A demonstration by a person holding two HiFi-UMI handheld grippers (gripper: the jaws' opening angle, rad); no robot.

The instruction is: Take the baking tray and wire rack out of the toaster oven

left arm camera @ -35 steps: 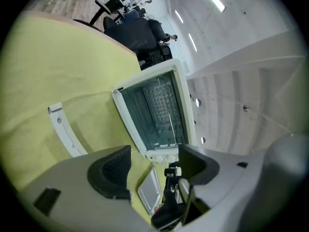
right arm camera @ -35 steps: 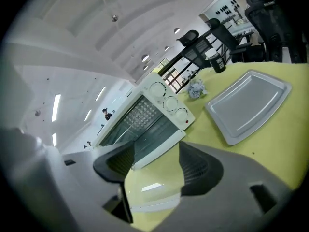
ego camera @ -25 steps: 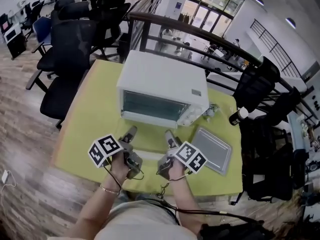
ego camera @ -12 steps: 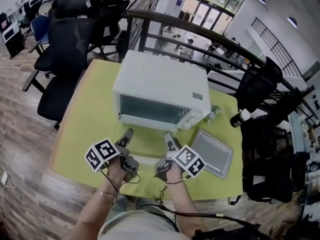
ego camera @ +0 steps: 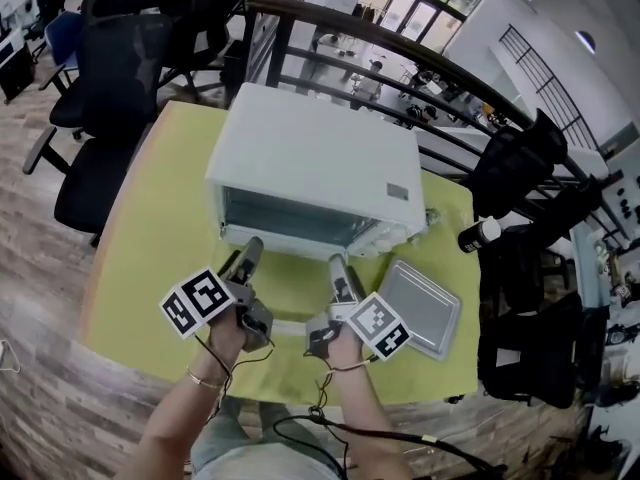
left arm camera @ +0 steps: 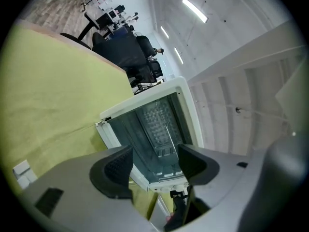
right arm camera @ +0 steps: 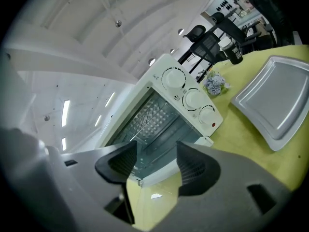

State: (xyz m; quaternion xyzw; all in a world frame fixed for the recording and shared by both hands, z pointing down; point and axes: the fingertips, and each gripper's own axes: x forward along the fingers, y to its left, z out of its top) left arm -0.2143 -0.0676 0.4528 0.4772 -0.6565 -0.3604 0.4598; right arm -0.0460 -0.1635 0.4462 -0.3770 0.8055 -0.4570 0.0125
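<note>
Two empty claws: left claw (left arm camera: 154,158) released, right claw (right arm camera: 157,163) released, just narrowing. Pinch the probably light, stiff wire rack (right arm camera: 149,112) by its front bar.

Moved the left gripper (ego camera: 250,248) forward over the table (ego camera: 150,218), from well short of the toaster oven (ego camera: 310,158) to right up at its lower front edge. Moved the right gripper (ego camera: 338,264) forward too, now just short of that same edge. Have just been closing the right gripper's jaws a little, still apart, with nothing between them. Leaned in with the head view as well, so that the oven looms larger and lies turned more to the left.
</note>
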